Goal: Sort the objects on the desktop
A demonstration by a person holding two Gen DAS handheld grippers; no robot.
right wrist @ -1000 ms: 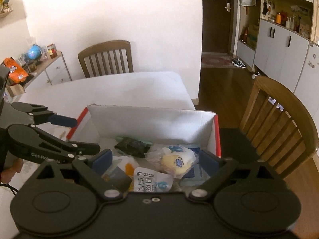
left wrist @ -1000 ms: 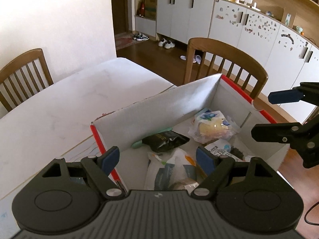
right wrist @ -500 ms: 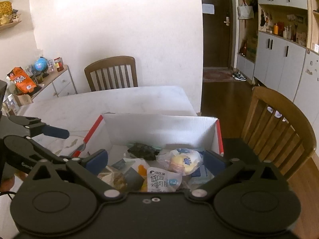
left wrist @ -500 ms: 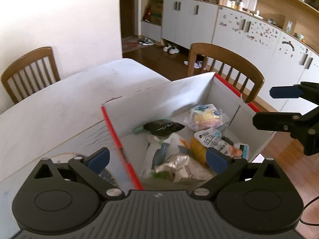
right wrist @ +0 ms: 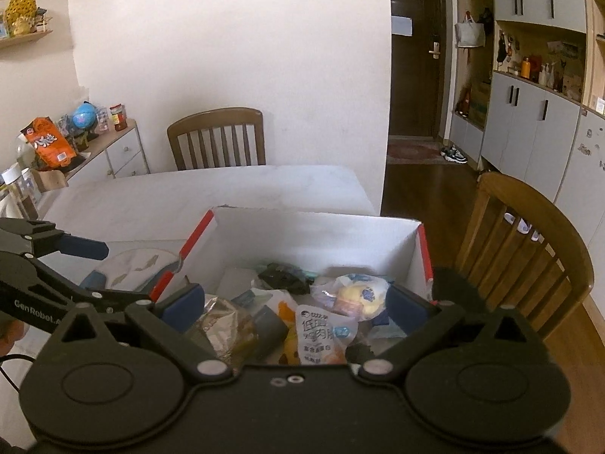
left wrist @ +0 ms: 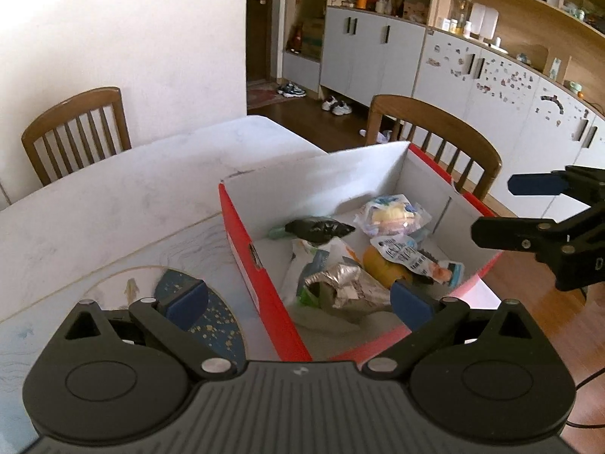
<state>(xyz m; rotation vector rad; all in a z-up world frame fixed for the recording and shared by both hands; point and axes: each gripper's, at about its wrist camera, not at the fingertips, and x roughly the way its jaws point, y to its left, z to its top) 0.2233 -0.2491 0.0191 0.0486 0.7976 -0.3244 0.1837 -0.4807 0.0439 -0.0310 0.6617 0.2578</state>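
Left wrist view, tool: the left tool (left wrist: 298, 299) has just been opening and now stands spread wide with nothing held; one fingertip hangs over the tabletop (left wrist: 113, 196), the other over the box (left wrist: 261, 287).
Left wrist view, contents: snack packets lie heaped inside the red-and-white box, among them a crumpled foil bag (left wrist: 344, 283), a black packet (left wrist: 317, 228) and a clear-wrapped cake (left wrist: 393, 215).
Left wrist view, handling: the packets look light, soft and crinkly, probably slippery; a pinch on a sealed edge or gathered fold should hold best.
Right wrist view, tool: the right tool (right wrist: 297, 302) has likewise just been opening, wide and empty, above the box's near end.
Right wrist view, contents: a white printed pouch (right wrist: 321, 333) lies on top, near the cake.
Right wrist view, handling: the cake looks squashable, so a gentle grip on its wrapper is wiser.
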